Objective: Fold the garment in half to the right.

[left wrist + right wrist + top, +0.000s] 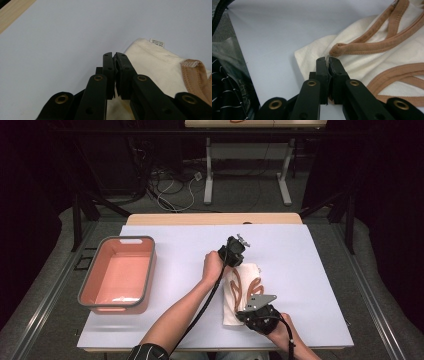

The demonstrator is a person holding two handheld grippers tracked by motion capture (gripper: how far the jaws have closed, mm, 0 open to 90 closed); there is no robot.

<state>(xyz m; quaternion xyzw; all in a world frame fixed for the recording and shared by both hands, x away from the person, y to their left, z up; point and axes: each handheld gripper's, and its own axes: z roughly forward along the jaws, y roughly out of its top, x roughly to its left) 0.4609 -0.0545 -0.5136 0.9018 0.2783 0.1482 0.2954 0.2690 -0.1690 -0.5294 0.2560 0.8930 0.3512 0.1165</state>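
left hand-held gripper (239, 254): jaws clenched at the far corner of the cream tote bag (243, 292), cloth under them, pinch unclear | right hand-held gripper (249, 312): clenched on the bag's near edge | bag: flat on the white bench (310, 285), tan straps on top | pink bin (119, 274): well left

A white tabletop (300, 265) with a bare wooden far edge stands on a grey floor (240, 195). Beyond it, loose cables (170, 187) trail beside the white legs of a second table (247, 150). The surrounding room is dark, with black metal frames (82, 212) on both sides.
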